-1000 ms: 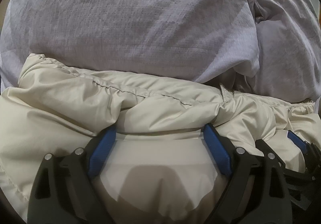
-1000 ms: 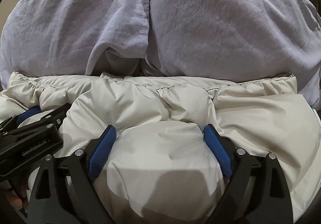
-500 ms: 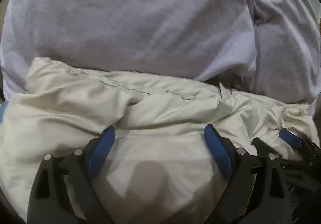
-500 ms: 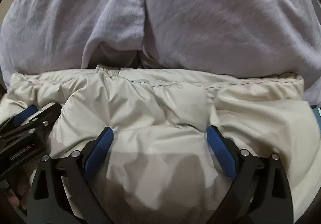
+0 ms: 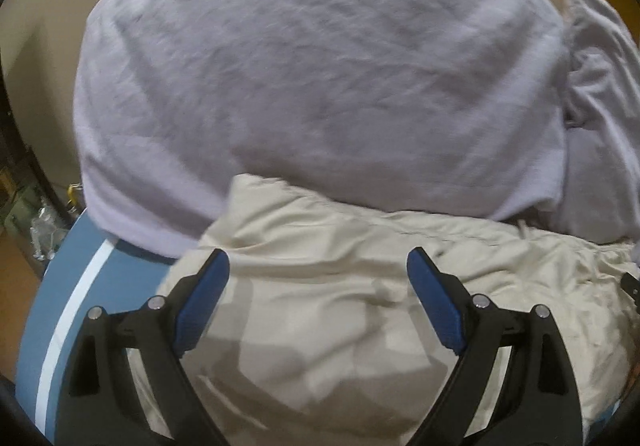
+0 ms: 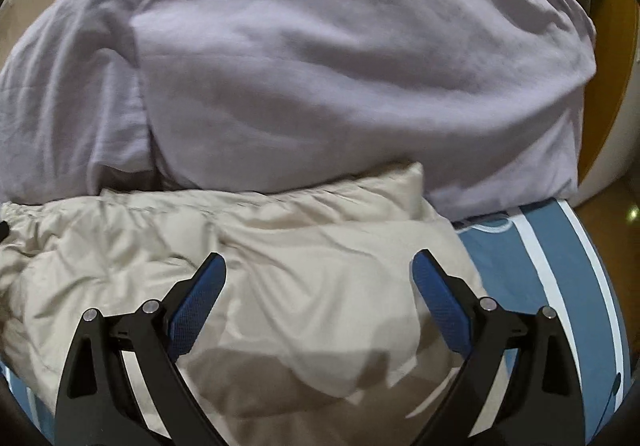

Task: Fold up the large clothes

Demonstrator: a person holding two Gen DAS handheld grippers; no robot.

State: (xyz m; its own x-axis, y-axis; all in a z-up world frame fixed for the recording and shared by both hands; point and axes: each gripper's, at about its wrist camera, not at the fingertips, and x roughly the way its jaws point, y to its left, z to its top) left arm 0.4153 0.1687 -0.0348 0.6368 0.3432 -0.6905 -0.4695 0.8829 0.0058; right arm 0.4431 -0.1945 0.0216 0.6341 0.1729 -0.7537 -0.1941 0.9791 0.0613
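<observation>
I am holding my left gripper [image 5: 318, 266] with its blue pads [image 5: 202, 300] spread wide, gripping nothing; the cream puffy jacket [image 5: 360, 266] is lying bunched below and between them. My right gripper [image 6: 318, 270] is likewise standing wide apart and empty above the same jacket. Beyond both sets of fingertips a lilac quilt [image 5: 320, 78] is heaping up, and the blue striped sheet [image 6: 532, 274] is showing just outside my right finger.
</observation>
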